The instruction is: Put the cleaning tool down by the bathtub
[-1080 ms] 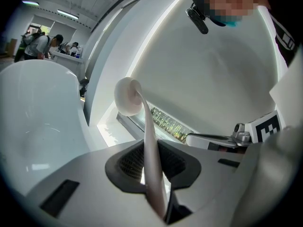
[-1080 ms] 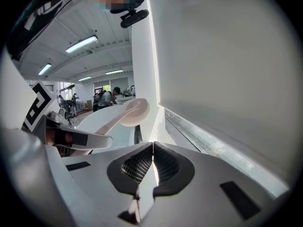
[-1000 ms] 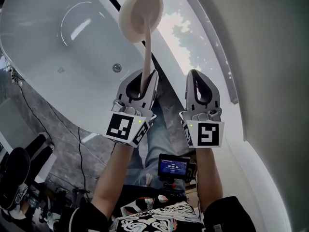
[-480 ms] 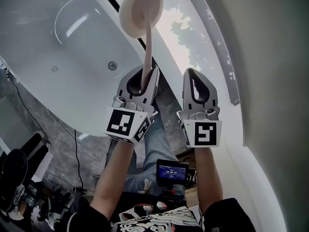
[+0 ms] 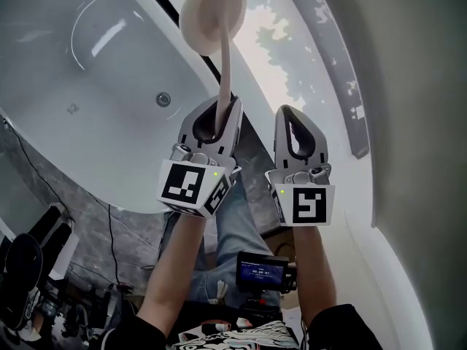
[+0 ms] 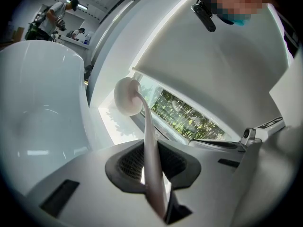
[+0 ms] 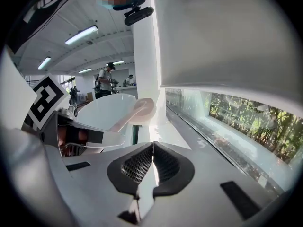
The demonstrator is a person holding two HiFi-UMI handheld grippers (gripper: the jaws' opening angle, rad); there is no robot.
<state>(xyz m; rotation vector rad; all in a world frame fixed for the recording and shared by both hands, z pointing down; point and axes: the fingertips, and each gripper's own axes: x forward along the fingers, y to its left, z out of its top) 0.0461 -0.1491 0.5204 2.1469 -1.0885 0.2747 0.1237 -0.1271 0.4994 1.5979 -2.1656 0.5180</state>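
1. The bathtub (image 5: 87, 71) and its drain (image 5: 163, 99) are sliding toward the upper left of my head view compared with a second ago. The two grippers are keeping their places side by side, so I am reading this as both hands coming down together.
2. My left gripper (image 5: 221, 111) is still pinching the handle of the cleaning brush (image 5: 211, 14). The jaws are staying clamped on the handle, with no change in the grip. The brush's round head is sticking up and away from me, above the gap between the tub's rim and the window ledge (image 5: 292, 49).
3. My right gripper (image 5: 295, 117) is riding beside it, jaws pressed together on nothing.
4. I judge that the brush is being carried down toward the floor beside the tub and has not yet been set down or let go.
5. I am counting one brush, one bathtub, one drain and two grippers.
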